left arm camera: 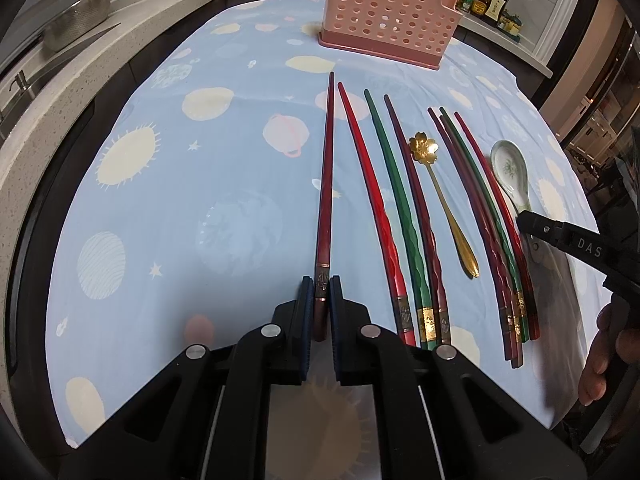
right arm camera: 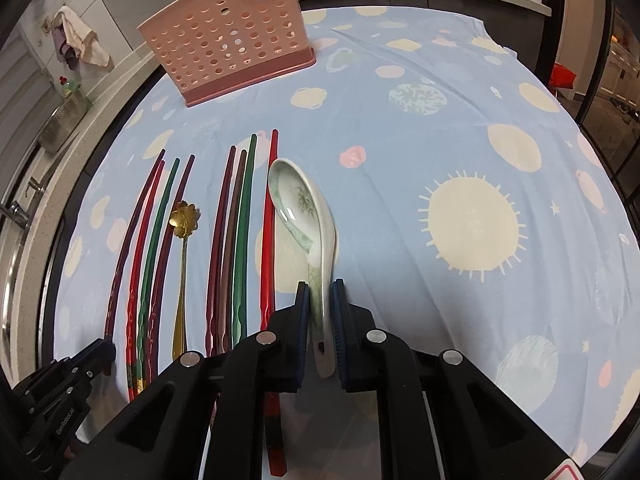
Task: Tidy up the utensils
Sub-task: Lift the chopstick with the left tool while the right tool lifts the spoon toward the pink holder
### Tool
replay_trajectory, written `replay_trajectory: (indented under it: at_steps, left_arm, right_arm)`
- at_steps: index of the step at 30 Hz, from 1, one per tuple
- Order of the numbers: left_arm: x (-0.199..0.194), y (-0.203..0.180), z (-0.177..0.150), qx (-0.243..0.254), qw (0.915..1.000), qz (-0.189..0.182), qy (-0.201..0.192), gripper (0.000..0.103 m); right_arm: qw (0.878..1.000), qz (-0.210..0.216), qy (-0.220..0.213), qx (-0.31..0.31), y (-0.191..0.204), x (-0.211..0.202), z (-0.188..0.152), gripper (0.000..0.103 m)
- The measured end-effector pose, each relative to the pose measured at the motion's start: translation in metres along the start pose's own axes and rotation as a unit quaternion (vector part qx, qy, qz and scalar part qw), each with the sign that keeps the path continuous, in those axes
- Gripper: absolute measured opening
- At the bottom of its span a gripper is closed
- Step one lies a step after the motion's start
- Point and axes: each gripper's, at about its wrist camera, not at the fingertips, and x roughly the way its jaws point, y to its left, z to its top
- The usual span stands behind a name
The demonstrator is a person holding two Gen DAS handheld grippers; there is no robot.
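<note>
My left claw [left arm camera: 322, 292] pinched a dark red chopstick [left arm camera: 326, 184] near its butt; my right claw [right arm camera: 320, 300] pinched the ceramic spoon [right arm camera: 304, 216] by its handle.

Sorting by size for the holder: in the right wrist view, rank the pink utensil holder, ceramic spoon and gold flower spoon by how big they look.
1. Pink utensil holder, though farthest away.
2. Ceramic spoon, nearest, so perhaps flattered.
3. Gold flower spoon, thinnest.

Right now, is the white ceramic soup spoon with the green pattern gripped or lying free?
Gripped. The right gripper is shut on the white ceramic soup spoon's handle, both blue pads pressing its sides.
</note>
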Motion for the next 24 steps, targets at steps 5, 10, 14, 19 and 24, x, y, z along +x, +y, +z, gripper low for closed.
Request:
replay_trajectory:
  at_steps: [5, 10, 14, 19, 24]
  left_arm:
    - [-0.001, 0.0, 0.0, 0.0, 1.0, -0.002, -0.003, 0.008]
    - [-0.007, 0.004, 0.0, -0.009, 0.9999, -0.013, -0.004, 0.007]
    - [-0.021, 0.007, 0.0, -0.014, 0.9996, -0.014, -0.02, 0.007]
    - [-0.046, 0.011, 0.005, -0.02, 0.9984, -0.018, -0.05, 0.007]
    - [-0.075, 0.012, 0.02, -0.023, 0.9955, -0.022, -0.09, 0.007]
  right_arm:
    - [1.0, 0.004, 0.0, 0.006, -0.002, -0.003, -0.001, 0.009]
    - [1.0, 0.004, -0.013, 0.008, -0.004, -0.019, -0.004, 0.009]
    - [0.999, -0.002, -0.037, 0.006, -0.005, -0.04, -0.004, 0.007]
    - [0.998, -0.001, -0.064, 0.004, -0.003, -0.064, 0.0, 0.006]
    - [0.996, 0.008, -0.083, -0.001, 0.001, -0.083, 0.007, 0.006]
